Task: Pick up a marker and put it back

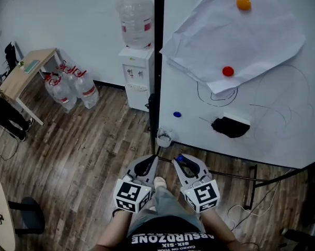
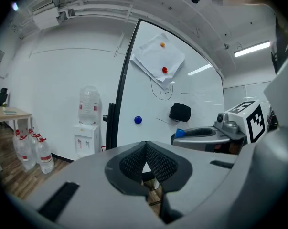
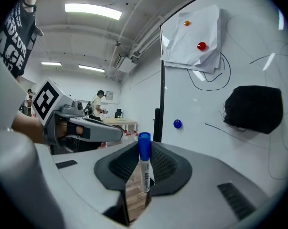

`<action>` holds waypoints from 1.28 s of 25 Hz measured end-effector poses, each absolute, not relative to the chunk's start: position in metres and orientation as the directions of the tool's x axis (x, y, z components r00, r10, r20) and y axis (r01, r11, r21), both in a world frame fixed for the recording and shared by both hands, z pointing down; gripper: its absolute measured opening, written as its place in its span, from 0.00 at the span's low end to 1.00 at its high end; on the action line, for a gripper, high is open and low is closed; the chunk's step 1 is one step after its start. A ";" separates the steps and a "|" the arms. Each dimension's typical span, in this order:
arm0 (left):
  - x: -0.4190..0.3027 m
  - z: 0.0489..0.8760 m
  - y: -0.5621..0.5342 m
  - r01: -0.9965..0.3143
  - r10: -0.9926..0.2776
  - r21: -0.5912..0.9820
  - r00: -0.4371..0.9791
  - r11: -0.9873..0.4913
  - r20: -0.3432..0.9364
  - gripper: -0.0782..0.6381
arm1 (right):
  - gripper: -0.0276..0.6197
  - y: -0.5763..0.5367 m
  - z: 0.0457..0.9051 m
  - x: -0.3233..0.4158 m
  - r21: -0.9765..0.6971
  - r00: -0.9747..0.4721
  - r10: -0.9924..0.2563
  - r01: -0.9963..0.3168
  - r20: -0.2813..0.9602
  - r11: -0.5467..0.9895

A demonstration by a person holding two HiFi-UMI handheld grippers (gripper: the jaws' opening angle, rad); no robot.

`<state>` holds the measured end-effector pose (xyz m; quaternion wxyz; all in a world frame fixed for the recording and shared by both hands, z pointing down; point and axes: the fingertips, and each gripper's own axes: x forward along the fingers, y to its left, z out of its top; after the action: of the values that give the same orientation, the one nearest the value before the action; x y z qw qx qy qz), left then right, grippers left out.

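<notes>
At the frame's lower centre, the right gripper [image 3: 143,150] pinches an upright blue-capped marker [image 3: 144,170]; the left gripper [image 2: 145,150] has its jaws together, empty.

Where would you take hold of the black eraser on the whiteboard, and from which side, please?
Grip the black eraser across its top and bottom edges, its shorter span, coming straight at the whiteboard: it sits flat there, so probably only its edges offer the jaws purchase.
</notes>
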<state>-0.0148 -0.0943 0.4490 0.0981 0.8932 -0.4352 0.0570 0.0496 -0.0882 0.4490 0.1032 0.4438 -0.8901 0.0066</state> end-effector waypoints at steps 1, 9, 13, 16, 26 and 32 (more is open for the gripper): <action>-0.014 0.449 -0.093 -0.787 -0.765 0.125 0.617 -0.604 0.185 0.12 | 0.15 -0.086 0.451 0.048 0.076 -0.586 -0.787 -0.791 0.193 0.607; -0.011 0.448 -0.085 -0.776 -0.755 0.124 0.630 -0.618 0.180 0.12 | 0.15 -0.074 0.464 0.040 0.060 -0.590 -0.776 -0.786 0.225 0.615; -0.012 0.451 -0.082 -0.776 -0.754 0.120 0.630 -0.619 0.187 0.12 | 0.15 -0.069 0.468 0.037 0.055 -0.595 -0.769 -0.781 0.234 0.622; -0.012 0.453 -0.079 -0.778 -0.753 0.120 0.628 -0.617 0.195 0.12 | 0.15 -0.067 0.470 0.036 0.052 -0.596 -0.765 -0.780 0.243 0.624; -0.012 0.453 -0.079 -0.777 -0.753 0.119 0.628 -0.618 0.195 0.12 | 0.15 -0.067 0.468 0.036 0.054 -0.598 -0.766 -0.779 0.235 0.625; -0.011 0.454 -0.080 -0.775 -0.750 0.120 0.632 -0.621 0.195 0.12 | 0.15 -0.068 0.464 0.037 0.058 -0.598 -0.768 -0.779 0.230 0.624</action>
<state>-0.0108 -0.0804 0.4541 0.0964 0.8981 -0.4244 0.0630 0.0369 -0.0681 0.4635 0.1169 0.4329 -0.8935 0.0239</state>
